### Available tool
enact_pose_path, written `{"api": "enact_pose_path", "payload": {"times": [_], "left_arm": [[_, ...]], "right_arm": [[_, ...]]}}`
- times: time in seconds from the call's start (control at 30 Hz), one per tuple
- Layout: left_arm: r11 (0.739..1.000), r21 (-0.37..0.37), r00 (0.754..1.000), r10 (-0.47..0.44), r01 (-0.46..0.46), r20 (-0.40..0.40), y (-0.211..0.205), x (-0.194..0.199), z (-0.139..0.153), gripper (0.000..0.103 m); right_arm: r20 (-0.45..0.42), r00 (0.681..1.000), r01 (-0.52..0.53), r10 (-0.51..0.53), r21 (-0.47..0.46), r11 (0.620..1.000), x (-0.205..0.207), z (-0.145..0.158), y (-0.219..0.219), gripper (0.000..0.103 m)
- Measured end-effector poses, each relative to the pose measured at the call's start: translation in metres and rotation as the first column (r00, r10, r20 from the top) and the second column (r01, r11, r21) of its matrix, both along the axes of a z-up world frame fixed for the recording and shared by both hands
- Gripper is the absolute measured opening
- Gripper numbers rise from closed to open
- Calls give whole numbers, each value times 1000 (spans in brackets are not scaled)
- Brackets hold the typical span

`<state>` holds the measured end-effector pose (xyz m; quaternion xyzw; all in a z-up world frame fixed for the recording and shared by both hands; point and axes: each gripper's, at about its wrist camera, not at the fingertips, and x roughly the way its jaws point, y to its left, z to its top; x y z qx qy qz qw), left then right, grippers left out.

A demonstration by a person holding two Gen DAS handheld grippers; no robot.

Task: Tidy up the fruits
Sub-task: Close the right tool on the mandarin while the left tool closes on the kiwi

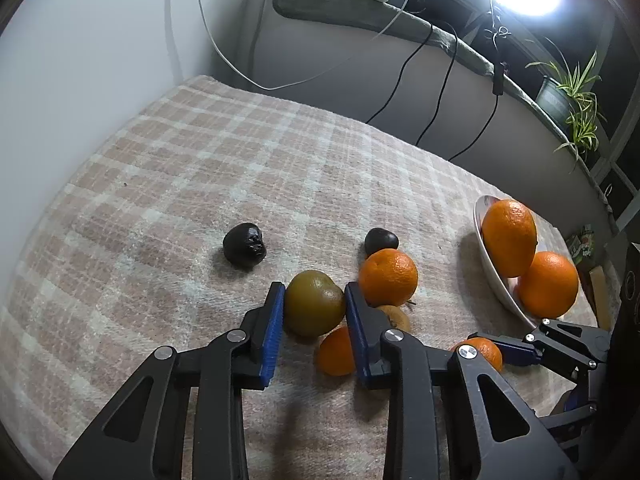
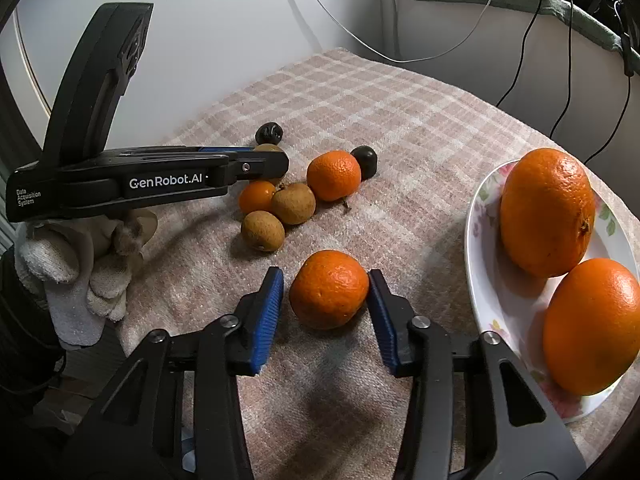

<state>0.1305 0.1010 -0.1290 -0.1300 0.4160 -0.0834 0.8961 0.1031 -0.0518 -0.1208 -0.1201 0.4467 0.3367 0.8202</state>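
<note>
My left gripper (image 1: 314, 304) has its blue pads on both sides of an olive-brown round fruit (image 1: 314, 303) and looks shut on it; the fruit seems raised over the cloth. Below it lie a tangerine (image 1: 387, 277), a smaller tangerine (image 1: 335, 352), a brown fruit (image 1: 396, 316) and two dark fruits (image 1: 245, 245) (image 1: 381, 241). My right gripper (image 2: 326, 290) is open around a tangerine (image 2: 329, 289) on the cloth; the right pad touches it, the left has a small gap. A floral plate (image 2: 486, 240) at right holds two large oranges (image 2: 547, 212) (image 2: 592, 325).
A pink checked cloth (image 1: 240, 168) covers the table. A white wall stands at left. Cables (image 1: 432, 92) hang behind the far edge, with a potted plant (image 1: 576, 108) at back right. My gloved hand (image 2: 80, 264) holds the left gripper (image 2: 276, 164) in the right wrist view.
</note>
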Motion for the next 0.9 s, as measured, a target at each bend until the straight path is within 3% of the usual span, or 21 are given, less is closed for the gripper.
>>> {"api": "enact_pose_path", "payload": {"times": [0.37, 0.9], "left_arm": [[1000, -9, 1000, 8, -8, 21, 0, -4, 8, 26], [998, -35, 992, -47, 51, 120, -28, -14, 50, 26]], "right_arm": [[15, 1000, 6, -6, 19, 1000, 0, 4, -2, 39], [92, 993, 68, -77, 101, 993, -1, 49, -43, 39]]}}
